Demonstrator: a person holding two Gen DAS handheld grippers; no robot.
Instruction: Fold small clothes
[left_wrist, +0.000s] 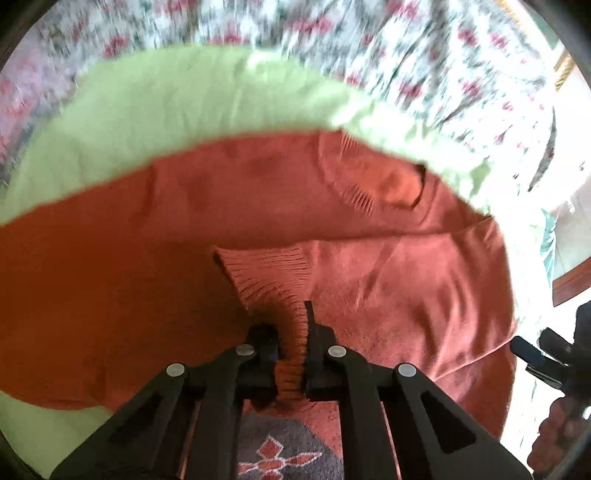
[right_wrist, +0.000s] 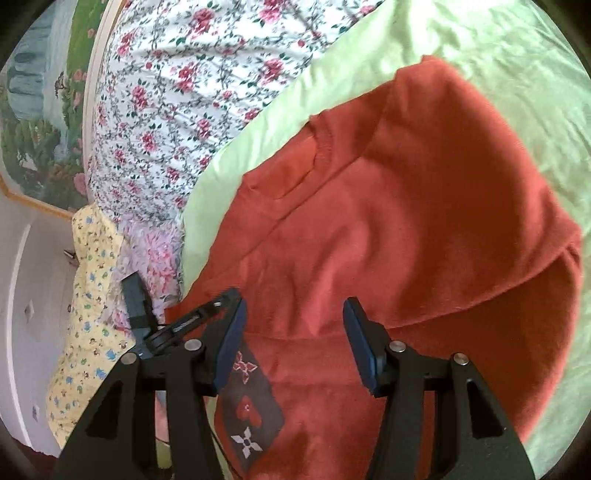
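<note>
An orange knitted sweater lies spread on a light green sheet, its round neck opening toward the upper right. One sleeve is folded across the body, ending in a ribbed cuff. My left gripper is shut on that cuff, and the ribbing bunches between its fingers. In the right wrist view my right gripper stands open just over the sweater, with nothing between its blue pads. A grey patch with flower motifs shows on the sweater below it.
The green sheet covers a bed with flowered bedding beyond it. A yellow printed cloth lies at the bed's edge by a painted wall. A person's hand shows at the right edge of the left wrist view.
</note>
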